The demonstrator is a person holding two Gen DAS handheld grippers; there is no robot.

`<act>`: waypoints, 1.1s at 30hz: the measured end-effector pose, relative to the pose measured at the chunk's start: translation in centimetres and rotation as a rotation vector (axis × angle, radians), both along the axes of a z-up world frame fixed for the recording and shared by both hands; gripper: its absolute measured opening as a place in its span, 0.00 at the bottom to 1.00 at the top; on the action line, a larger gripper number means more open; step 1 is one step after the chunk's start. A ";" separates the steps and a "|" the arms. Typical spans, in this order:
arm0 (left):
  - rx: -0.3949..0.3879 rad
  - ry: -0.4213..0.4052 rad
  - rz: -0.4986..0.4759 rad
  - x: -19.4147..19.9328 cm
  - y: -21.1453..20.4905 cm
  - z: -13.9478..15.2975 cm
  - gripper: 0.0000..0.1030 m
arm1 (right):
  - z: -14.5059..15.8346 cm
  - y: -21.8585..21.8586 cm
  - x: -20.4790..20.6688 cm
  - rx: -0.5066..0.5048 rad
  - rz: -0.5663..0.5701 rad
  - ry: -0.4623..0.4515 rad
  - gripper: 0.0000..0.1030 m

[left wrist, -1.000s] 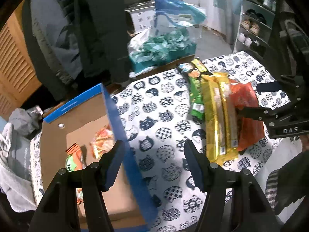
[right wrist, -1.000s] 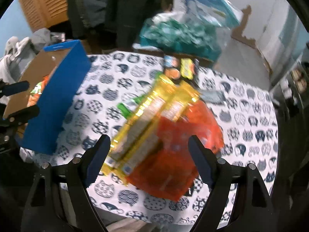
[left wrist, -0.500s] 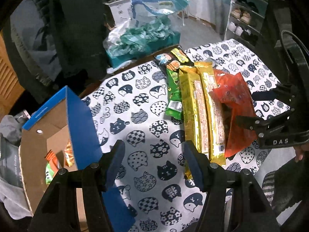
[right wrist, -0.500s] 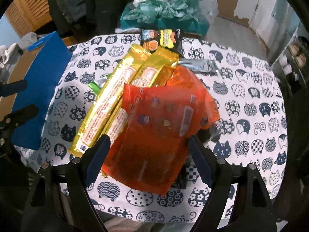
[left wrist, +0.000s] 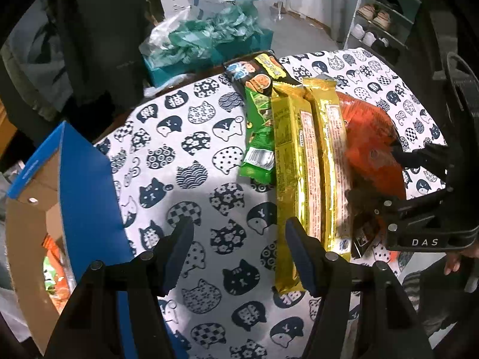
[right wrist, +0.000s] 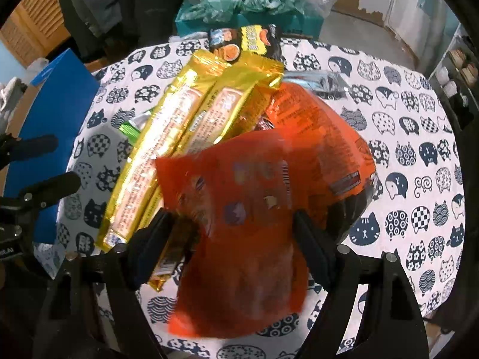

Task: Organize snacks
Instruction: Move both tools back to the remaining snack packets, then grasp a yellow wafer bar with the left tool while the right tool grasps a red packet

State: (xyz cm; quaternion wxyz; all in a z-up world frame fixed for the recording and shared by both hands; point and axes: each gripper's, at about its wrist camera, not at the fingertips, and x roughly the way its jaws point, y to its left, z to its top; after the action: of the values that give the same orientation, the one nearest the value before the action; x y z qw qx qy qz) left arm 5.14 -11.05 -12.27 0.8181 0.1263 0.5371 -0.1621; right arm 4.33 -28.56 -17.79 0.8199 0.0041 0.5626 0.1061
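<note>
The right gripper (right wrist: 230,233) stands with its jaws wide apart, and a translucent orange plastic snack pouch (right wrist: 236,224) lies between the two fingers; whether either pad touches it cannot be told. The pouch is blurred, so the pale print and barcode on it cannot be read. It overlaps a fuller, glossy orange foil bag (right wrist: 326,143) that sits just behind it, with small unreadable text and a barcode near its right end. Seen from the left wrist, the right gripper's black frame carries white letters "DAS".

Beside the orange pouch, toward the left gripper, lie two long gold foil packets (right wrist: 167,146) side by side, each with a pale label panel of fine print too small to read. A crinkled green wrapper (left wrist: 259,146) with a barcode lies against the gold packets on their far side from the pouch. Beyond the gold packets' far ends sits a black packet with yellow and orange pictures (right wrist: 245,45), and a silvery wrapper (right wrist: 323,82) lies behind the orange bag.

The left gripper (left wrist: 236,254) is spread open and holds nothing; it hovers over the white tablecloth printed with navy cat heads (left wrist: 185,155), its right finger just beside the nearer gold packet. Further left of that gripper stands an open cardboard box with a blue outer wall (left wrist: 83,185), orange and green wrappers visible inside.
</note>
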 end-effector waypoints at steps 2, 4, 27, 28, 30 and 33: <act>-0.018 0.012 0.000 0.3 -0.2 -0.1 0.63 | -0.2 -0.6 0.0 0.016 -0.003 0.014 0.69; -0.047 0.027 0.000 0.7 -0.6 -0.3 0.63 | -0.6 -1.2 0.0 0.010 0.001 0.027 0.63; -0.058 0.089 -0.055 3.1 -5.2 -3.9 0.73 | -2.1 -4.4 -0.6 0.067 0.013 0.048 0.51; -0.069 0.097 -0.048 3.3 -5.0 -4.1 0.74 | -2.2 -4.4 -0.5 0.069 0.015 0.049 0.51; -0.082 0.104 -0.039 3.5 -4.8 -4.3 0.76 | -2.2 -4.5 -0.4 0.074 0.014 0.049 0.51; -0.084 0.112 -0.033 3.7 -4.5 -4.4 0.76 | -2.2 -4.5 -0.3 0.078 0.018 0.051 0.51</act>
State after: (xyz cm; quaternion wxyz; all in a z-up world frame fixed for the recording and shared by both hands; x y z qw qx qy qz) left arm 8.87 -15.51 -16.67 0.7886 0.0916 0.5725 -0.2047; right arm 4.01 -33.11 -19.97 0.8033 0.0337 0.5790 0.1352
